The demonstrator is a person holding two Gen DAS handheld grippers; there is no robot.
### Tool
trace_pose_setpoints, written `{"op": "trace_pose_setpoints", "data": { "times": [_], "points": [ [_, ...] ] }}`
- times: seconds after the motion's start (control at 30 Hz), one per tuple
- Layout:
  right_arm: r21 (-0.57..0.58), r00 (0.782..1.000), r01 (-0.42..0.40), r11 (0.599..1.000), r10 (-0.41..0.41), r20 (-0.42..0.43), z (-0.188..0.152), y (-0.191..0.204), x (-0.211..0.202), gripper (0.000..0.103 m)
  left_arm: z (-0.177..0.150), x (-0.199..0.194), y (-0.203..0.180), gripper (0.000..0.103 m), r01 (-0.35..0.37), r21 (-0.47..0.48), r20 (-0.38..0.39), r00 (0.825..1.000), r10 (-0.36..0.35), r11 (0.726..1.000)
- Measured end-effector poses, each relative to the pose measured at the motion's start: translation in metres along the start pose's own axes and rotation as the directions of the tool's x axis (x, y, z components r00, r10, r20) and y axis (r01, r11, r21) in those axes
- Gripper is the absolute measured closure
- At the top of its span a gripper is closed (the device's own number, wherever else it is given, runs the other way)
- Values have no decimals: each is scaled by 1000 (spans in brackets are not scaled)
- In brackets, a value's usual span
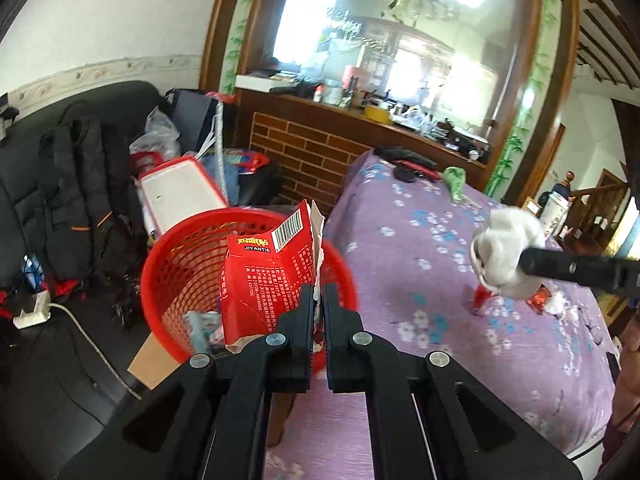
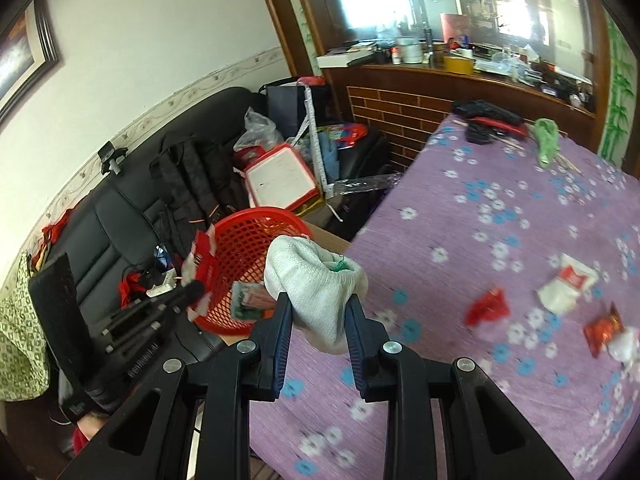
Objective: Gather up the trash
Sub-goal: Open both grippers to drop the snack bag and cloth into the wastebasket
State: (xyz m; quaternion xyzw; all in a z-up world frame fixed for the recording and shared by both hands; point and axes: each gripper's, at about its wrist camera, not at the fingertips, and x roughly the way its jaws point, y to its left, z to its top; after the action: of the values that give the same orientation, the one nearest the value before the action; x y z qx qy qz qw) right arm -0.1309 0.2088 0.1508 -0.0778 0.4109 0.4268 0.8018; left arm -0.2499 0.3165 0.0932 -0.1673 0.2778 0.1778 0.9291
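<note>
The left gripper (image 1: 319, 300) pinches a torn red packet (image 1: 266, 280) with a barcode, held over the red basket (image 1: 168, 264) at frame centre. The right gripper (image 2: 320, 320) clamps a crumpled white cloth (image 2: 316, 284) above the purple table (image 2: 460, 216); 3 blurred wrappers (image 2: 486, 306) lie lower right

A purple flower-printed cloth covered the worktop (image 2: 460, 216). At its far end lay a crumpled green bag (image 2: 547, 139) beside some black and red items (image 2: 490, 117) too small to identify. Nearer the right edge lay a red wrapper scrap (image 2: 486, 307), a white-and-red packet (image 2: 567, 285) and a red snack wrapper (image 2: 604, 328), all slightly apart.
</note>
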Motion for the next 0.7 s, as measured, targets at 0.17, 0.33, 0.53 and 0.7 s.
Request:
{"op": "trace_pose_setpoints", "data": {
  "times": [0.17,0.33,0.53,0.7],
  "points": [
    [-23,1000,-8,1000,7,-27,15,22,30,75,1,13,15,99,-13,-14,-17,1000,13,1000],
    [-37,999,-18,999,16,-41,27,41,60,72,3,18,27,99,-19,-32,-24,1000,18,999],
    [3,997,-61,998,61,-46,38,43,95,60,7,23,35,68,-44,-70,-4,999,44,997],
    [-3,999,-40,999,40,-28,24,24,76,58,2,16,25,66,-29,-50,7,1000,29,998]
  ]
}}
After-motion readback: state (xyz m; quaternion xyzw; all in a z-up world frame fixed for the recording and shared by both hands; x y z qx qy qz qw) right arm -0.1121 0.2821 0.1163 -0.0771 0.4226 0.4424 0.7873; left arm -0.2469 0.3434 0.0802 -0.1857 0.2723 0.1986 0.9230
